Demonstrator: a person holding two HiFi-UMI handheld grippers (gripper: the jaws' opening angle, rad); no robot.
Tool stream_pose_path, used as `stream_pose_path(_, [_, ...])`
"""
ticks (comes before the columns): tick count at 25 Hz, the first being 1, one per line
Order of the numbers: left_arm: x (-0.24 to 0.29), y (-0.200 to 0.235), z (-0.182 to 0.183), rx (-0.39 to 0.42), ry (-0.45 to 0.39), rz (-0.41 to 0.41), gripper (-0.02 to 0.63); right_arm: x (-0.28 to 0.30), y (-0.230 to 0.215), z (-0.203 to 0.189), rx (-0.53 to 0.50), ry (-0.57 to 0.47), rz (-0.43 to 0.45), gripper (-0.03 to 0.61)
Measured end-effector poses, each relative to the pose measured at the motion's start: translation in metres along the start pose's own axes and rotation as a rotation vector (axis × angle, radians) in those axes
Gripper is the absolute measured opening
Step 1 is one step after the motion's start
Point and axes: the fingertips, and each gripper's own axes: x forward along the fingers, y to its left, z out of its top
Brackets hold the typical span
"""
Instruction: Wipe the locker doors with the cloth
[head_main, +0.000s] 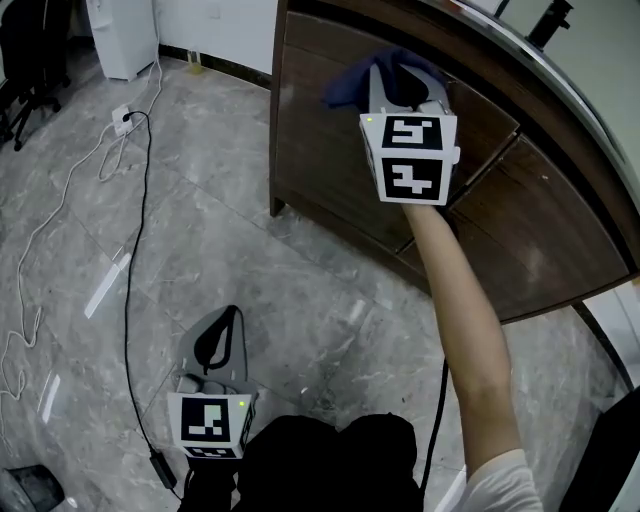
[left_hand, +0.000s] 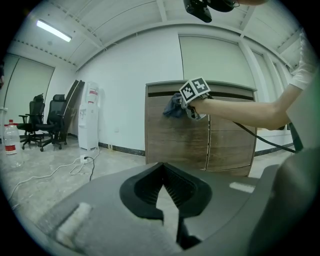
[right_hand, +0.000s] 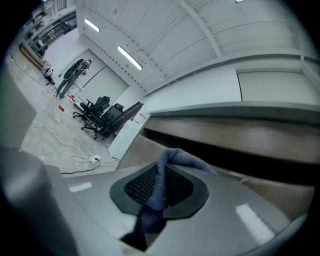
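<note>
The brown wooden locker (head_main: 330, 175) stands on the grey stone floor, its curved front made of several doors. My right gripper (head_main: 395, 75) is raised level against the top of the left door, shut on a blue cloth (head_main: 350, 85) that bunches out past its jaws. In the right gripper view the cloth (right_hand: 175, 159) runs up between the pads (right_hand: 137, 185), right in front of the locker's top edge (right_hand: 240, 135). The left gripper view shows the right gripper (left_hand: 192, 102) and cloth (left_hand: 172, 107) on the door (left_hand: 175, 142). My left gripper (head_main: 228, 325) hangs low over the floor, shut and empty (left_hand: 162, 182).
White and black cables (head_main: 135, 250) and a power strip (head_main: 122, 118) trail over the floor left of the locker. A white water dispenser (left_hand: 89, 117), office chairs (left_hand: 45, 122) and a water bottle (left_hand: 12, 145) stand further left. A black cable (head_main: 435, 420) hangs under my right arm.
</note>
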Motion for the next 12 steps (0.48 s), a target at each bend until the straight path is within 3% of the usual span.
stream_pose_path(5, [0.000,0.009,-0.015,-0.030,0.015,0.007,0.003,0.017,0.063,-0.064,-0.050,0.086,0.057,0.049])
stream_pose_path(12, [-0.001,0.029,-0.036,-0.063,0.048,0.028,0.003,0.027,0.152,-0.183,-0.111,0.240,0.139,0.049])
